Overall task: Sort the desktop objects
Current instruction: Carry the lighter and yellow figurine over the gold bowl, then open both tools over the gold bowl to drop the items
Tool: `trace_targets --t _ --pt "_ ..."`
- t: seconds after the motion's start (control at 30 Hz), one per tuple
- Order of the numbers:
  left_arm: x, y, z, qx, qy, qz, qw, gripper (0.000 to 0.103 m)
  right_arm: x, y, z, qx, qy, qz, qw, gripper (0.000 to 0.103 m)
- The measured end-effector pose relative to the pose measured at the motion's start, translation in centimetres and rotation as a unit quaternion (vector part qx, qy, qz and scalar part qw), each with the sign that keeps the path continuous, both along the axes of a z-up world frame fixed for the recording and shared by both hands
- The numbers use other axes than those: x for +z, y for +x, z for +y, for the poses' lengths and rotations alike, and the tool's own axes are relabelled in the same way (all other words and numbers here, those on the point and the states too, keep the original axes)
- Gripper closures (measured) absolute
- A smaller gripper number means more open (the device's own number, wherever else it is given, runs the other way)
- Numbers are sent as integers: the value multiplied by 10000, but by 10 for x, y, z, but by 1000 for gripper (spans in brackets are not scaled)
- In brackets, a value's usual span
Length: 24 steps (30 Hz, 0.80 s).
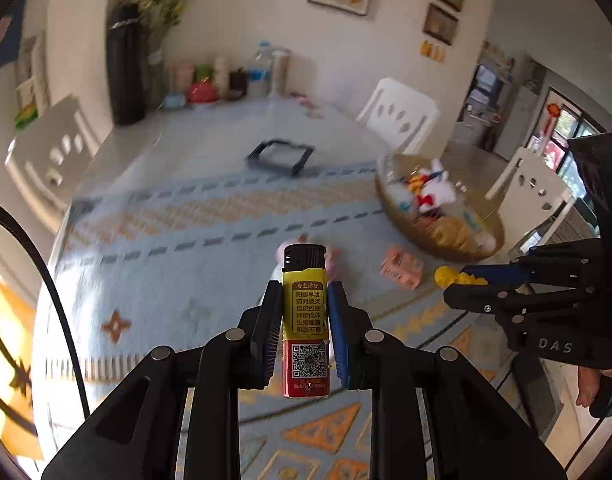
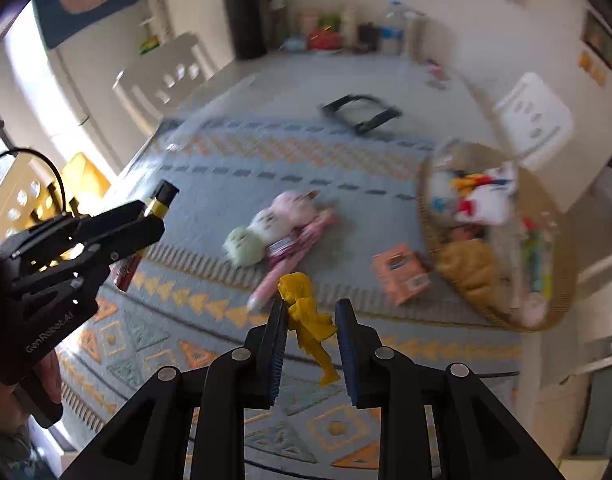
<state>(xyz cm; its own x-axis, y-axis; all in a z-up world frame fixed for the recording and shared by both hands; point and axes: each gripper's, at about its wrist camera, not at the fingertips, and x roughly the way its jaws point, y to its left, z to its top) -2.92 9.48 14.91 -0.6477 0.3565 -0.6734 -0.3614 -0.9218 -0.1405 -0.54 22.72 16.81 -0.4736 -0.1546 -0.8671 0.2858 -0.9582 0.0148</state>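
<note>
The left tool point(image 1: 304, 330) is clamped on a lighter point(image 1: 306, 320), its two pads pressed against the yellow-and-red body, which stands upright between them with the black cap pointing away from the camera, above the patterned cloth of the table point(image 1: 178, 240). The right tool point(image 2: 312, 340) is closed on a small yellow figurine point(image 2: 308, 324); the left pad touches it near the head and the right pad meets its flared skirt, while the legs hang down toward the camera, clear of the cloth. In the left wrist view, the right tool point(image 1: 466, 280) enters from the right edge with the yellow figurine point(image 1: 454, 277) showing at its tip, and only a sliver of the pink plush toys point(image 1: 334, 258) peeks out behind the lighter. The right wrist view shows these in full: a pale green plush point(image 2: 244, 246) lying against a pink-and-white one point(image 2: 286, 214), with a pink pen-like item point(image 2: 290, 268) just beside them. Farther right, a small orange box point(image 2: 402, 272) lies on the cloth near a woven basket point(image 2: 434, 236) filled with toys. The same view catches the left tool point(image 2: 146, 224) side-on at the left edge, the lighter's cap point(image 2: 162, 198) poking past it. Beyond, a black frame point(image 2: 360, 118) lies flat mid-table.
</note>
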Motion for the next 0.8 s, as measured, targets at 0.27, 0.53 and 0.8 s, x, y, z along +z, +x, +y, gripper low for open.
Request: trace_targets --t 0.27,0.53,0.8 --pt "33 -35 79 -860 201 416 9952 83 24 -12 62 -590 240 345 9974 79" --pt "39 -63 146 -1291 237 599 9895 83 40 -36 150 -1372 2 632 9885 79" --pt "26 -104 203 -1454 276 552 9874 83 28 -88 218 -1886 -635 679 9777 79"
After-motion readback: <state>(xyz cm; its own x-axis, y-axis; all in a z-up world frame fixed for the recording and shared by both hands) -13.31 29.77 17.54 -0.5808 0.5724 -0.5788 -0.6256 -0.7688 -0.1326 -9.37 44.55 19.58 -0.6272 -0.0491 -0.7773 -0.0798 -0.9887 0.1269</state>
